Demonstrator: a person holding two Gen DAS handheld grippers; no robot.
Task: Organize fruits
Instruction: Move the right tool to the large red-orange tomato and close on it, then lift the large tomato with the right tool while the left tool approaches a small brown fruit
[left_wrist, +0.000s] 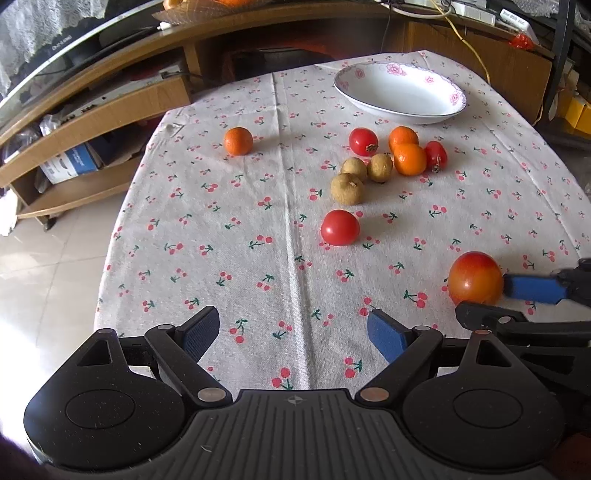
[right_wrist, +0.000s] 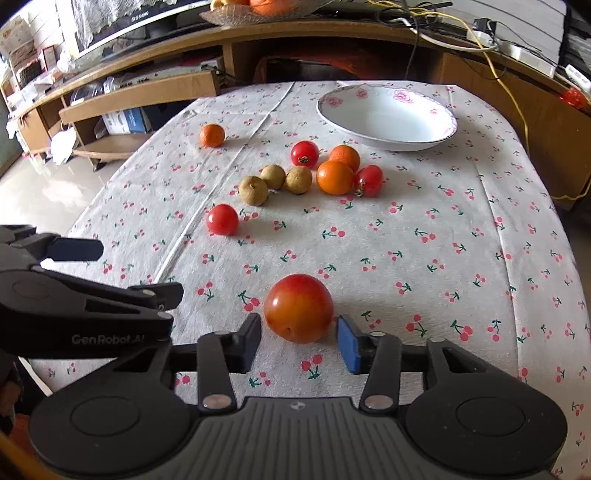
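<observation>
- While the right tool (right_wrist: 298, 341) brackets the plum (right_wrist: 298, 308), jaws apart, an off-centre squeeze could roll it away.
- Left tool (left_wrist: 293, 334) gapes, idle beside the plum.

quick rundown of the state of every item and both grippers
left gripper: open, empty, above the cloth
right gripper: open, a finger on each side of the big fruit, not closed on it
big fruit: on the cloth, between the right fingers
plate: empty
tomatoes, oranges, brown fruits: loose on the cloth, none in the plate
lone orange: apart from the cluster
</observation>
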